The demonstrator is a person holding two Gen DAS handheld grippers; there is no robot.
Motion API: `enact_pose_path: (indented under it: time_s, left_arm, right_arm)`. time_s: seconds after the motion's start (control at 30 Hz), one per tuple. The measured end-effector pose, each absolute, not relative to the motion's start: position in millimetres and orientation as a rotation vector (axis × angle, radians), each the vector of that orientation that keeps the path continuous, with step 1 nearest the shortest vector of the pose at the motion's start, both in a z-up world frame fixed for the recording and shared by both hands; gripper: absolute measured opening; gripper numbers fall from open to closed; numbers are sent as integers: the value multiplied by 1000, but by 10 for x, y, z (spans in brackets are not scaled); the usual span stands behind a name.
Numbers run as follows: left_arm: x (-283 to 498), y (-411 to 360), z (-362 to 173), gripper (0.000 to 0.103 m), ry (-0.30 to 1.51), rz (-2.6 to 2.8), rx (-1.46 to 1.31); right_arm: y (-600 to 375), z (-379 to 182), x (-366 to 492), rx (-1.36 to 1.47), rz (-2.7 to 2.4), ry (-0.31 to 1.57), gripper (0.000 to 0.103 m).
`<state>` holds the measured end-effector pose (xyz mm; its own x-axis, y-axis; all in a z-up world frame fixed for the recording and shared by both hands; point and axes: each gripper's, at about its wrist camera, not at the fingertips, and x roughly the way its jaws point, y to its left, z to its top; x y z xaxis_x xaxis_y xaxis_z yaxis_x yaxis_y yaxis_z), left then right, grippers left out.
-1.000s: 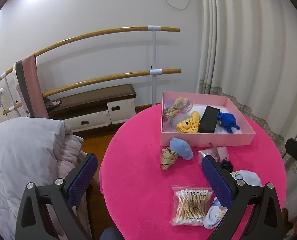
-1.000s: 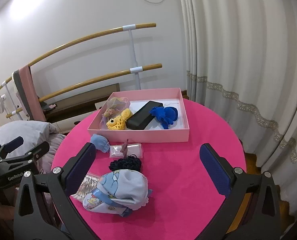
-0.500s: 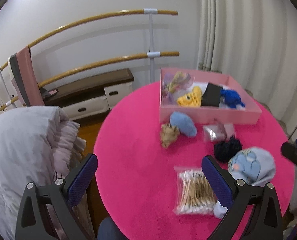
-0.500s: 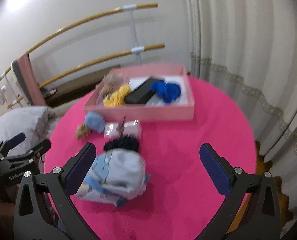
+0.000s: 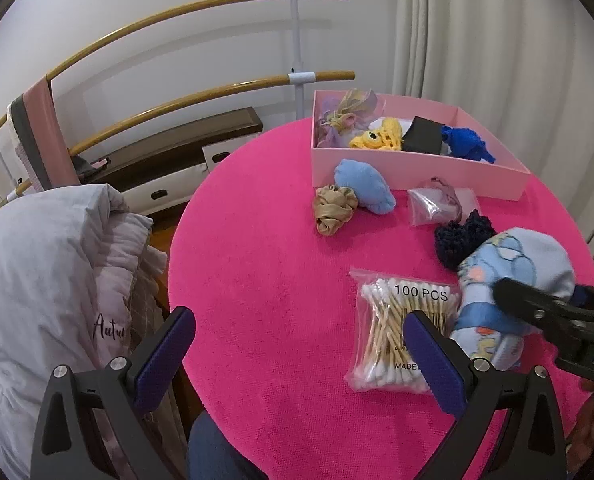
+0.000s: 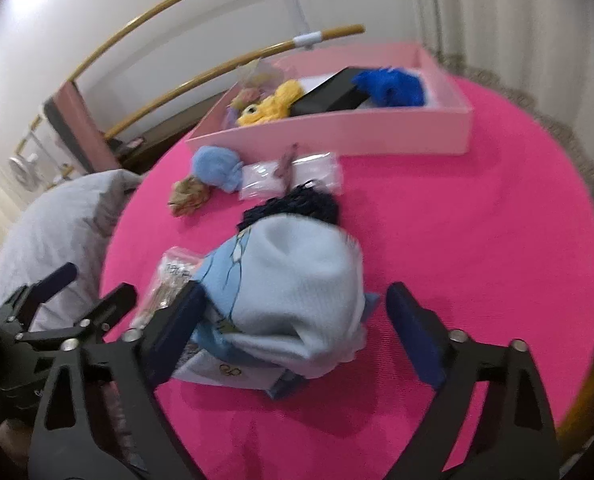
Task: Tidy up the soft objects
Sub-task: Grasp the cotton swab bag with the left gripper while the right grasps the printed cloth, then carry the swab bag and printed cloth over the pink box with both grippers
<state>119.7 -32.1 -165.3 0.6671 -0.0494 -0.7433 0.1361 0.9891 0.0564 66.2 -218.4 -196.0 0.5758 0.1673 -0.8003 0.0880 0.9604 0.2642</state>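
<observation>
A light blue printed cloth bundle (image 6: 297, 276) lies on the round pink table (image 6: 477, 240) between the fingers of my right gripper (image 6: 295, 296). Its jaws are closing; the left pad touches the cloth, the right pad stands clear of it. My left gripper (image 5: 297, 328) hangs open over bare table, beside a bag of cotton swabs (image 5: 397, 332). The same bundle (image 5: 513, 264) shows in the left wrist view. Farther back lie a navy knit piece (image 5: 461, 240), a blue sock ball (image 5: 365, 186) and a tan scrunchie (image 5: 335, 208), before a pink box (image 5: 417, 168).
The box holds a yellow knit toy (image 5: 377, 140), a black case (image 5: 423, 140) and a blue knit piece (image 5: 467, 142). A small clear bag (image 5: 437, 204) lies in front of it. A grey duvet (image 5: 37, 280) is left of the table, with wall bars (image 5: 177, 20) and curtains (image 5: 497, 40) behind.
Both grippers have sunk toward the table and tipped downward. The right one has come down around the light blue bundle and its jaws have narrowed.
</observation>
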Motion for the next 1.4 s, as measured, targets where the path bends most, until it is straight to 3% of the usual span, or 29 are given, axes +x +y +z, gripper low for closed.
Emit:
enact_pose_path:
  time_s: [0.13,0.2,0.73,0.87,1.0,1.4]
  left_arm:
    - [1187,-317,-1662,103,836,-110,107]
    - [1179,-326,-1663,103,836,-115,106]
    - [1278,-716,-1944,103,902,-184,188]
    - [1391,-700,-2072,84,948,-244,121]
    - [1440,-640,-2016,46,951,-258,109]
    - [1374,-528,-1818,41,932,-249,75]
  right_arm:
    - [-2102,-1920,649,249,70,939,40]
    - [-2134,-1892,625,251,70,932,36]
    - [-2500,-1759,412,198,-87,898,34]
    - [-2490,-1755,409,195,-87,894,34]
    - [-2479,-1743,396,195,-80,888,33]
    - [-2433,-1620,332,180,-71,863,33]
